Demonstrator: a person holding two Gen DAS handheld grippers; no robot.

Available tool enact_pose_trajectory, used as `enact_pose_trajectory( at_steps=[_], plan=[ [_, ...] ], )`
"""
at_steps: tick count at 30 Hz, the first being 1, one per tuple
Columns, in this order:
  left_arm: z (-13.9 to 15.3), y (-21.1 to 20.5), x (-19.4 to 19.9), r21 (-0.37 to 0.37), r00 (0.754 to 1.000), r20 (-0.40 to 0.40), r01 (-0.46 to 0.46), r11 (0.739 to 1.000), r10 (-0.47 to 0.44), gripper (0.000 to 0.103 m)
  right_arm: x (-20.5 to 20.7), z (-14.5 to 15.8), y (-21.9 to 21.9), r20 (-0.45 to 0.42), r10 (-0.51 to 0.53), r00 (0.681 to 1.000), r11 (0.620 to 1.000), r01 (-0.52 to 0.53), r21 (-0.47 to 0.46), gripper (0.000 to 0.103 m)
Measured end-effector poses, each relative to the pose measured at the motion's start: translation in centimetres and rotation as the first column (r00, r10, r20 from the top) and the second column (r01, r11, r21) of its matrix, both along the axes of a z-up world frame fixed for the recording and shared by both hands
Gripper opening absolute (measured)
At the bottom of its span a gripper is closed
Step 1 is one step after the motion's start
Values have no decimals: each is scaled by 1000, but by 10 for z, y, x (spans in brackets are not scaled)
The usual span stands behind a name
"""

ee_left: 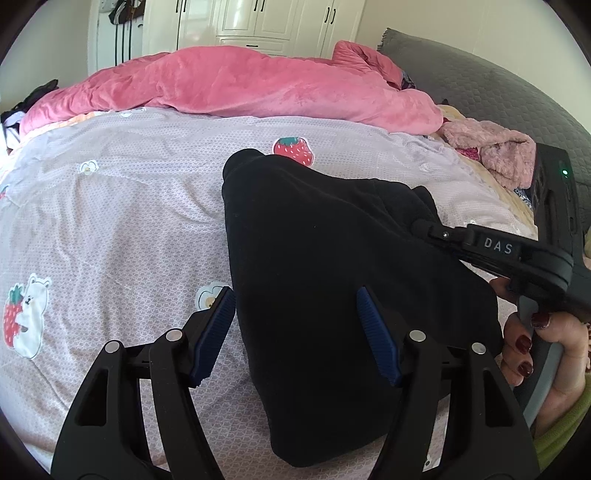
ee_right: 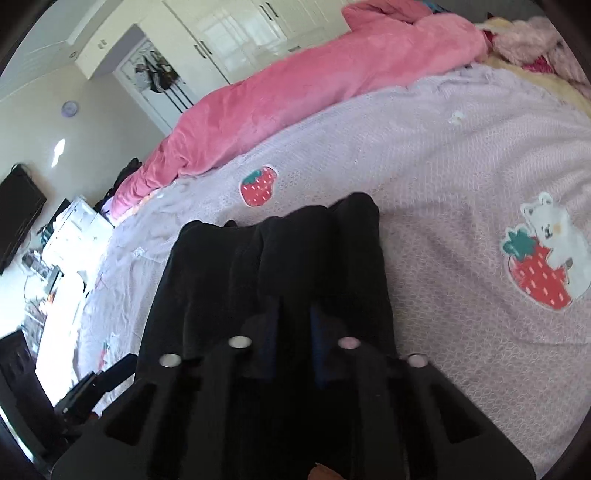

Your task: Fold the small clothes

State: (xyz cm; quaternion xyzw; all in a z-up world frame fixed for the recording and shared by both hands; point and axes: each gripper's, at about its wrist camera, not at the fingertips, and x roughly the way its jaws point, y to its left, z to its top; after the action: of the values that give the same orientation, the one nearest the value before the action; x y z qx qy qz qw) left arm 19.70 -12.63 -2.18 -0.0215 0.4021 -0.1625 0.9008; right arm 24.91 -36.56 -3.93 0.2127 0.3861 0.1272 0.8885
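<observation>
While it lies on the lilac bedspread, the black soft-knit garment [ee_left: 325, 266] is bunched into a thick, roughly triangular heap near the middle of the bed, one rounded corner reaching up just beside a red strawberry patch [ee_left: 293, 150] sewn on the cover. In the right wrist view the same cloth [ee_right: 280, 258] hangs in deep vertical folds straight ahead of the camera, gathered toward the fingers.

The right gripper [ee_right: 293, 332] has its blue-padded fingers drawn nearly together, with a fold of the dark fabric caught between them – it is pinching the garment. From the left camera its black body, lettered "DAS", enters from the right edge and meets the heap's far right corner, and a hand [ee_left: 543, 343] with dark red nails grips its handle.

The left gripper [ee_left: 295, 306] hovers over the near edge of the heap with its jaws spread wide – the left blue pad [ee_left: 214, 332] stands over bare bedspread, the right one over the black cloth, neither pressing on it.

The lilac patterned bedspread [ee_left: 122, 206] carries flower patches and a white bear hugging a strawberry [ee_right: 543, 254]. Beyond it a crumpled pink plush blanket [ee_left: 236, 88] stretches across the bed, with a fluffy pale-pink garment [ee_left: 495, 151] to its right and a grey quilted headboard [ee_left: 480, 81] behind. White panelled wardrobes [ee_left: 258, 18] line the far wall.
</observation>
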Motion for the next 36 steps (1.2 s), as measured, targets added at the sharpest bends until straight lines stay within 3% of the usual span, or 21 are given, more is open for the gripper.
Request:
enact_pose_trajectory(
  at_steps=[3,7,10,12,15,17,20,22,28,29,31,33,36],
  plan=[
    [3,1,-4,-17,1000,2,4,1000,-4,60,-13,18,2,100,13,995,999,-9,-43,7],
    [10,-4,-12,-32,999,5,43,999,-43,63,-25,40,9,212,1,977,984,37,-175,6],
    [7,-13,-13,-26,997,-13,78,997,-78,65,-15,32,16,185,-15,983,952,71,-298,6],
    [0,-19,-12,11,997,-12,77,997,-77,66,-7,16,16,129,-22,991,944,63,-323,7],
    [-5,-19,-11,3,997,-18,73,997,-73,69,2,-6,9,50,-50,998,949,63,-310,9],
    [-6,-18,-10,1,997,-21,73,997,-73,69,1,-6,4,53,-76,996,952,88,-294,18],
    [-6,-16,-10,-7,997,-28,70,997,-71,70,-7,-3,1,73,-90,993,949,108,-295,20],
    [-6,-15,-10,-15,997,-34,67,998,-67,70,-15,0,1,92,-106,990,945,129,-300,27],
    [-7,-10,-12,-30,997,-48,59,998,-60,70,-37,14,-5,140,-134,981,941,170,-294,52],
    [-7,-10,-12,-30,997,-49,57,998,-59,70,-41,18,-6,154,-141,978,942,180,-283,61],
    [-7,-9,-14,-29,997,-49,55,998,-57,70,-47,25,-7,180,-150,972,944,195,-266,67],
    [-6,-8,-15,-31,997,-51,52,998,-53,70,-54,32,-7,209,-159,965,943,211,-258,80],
    [-4,-5,-17,-31,998,-48,45,999,-46,70,-67,43,-7,258,-157,953,943,222,-247,88]
  ],
)
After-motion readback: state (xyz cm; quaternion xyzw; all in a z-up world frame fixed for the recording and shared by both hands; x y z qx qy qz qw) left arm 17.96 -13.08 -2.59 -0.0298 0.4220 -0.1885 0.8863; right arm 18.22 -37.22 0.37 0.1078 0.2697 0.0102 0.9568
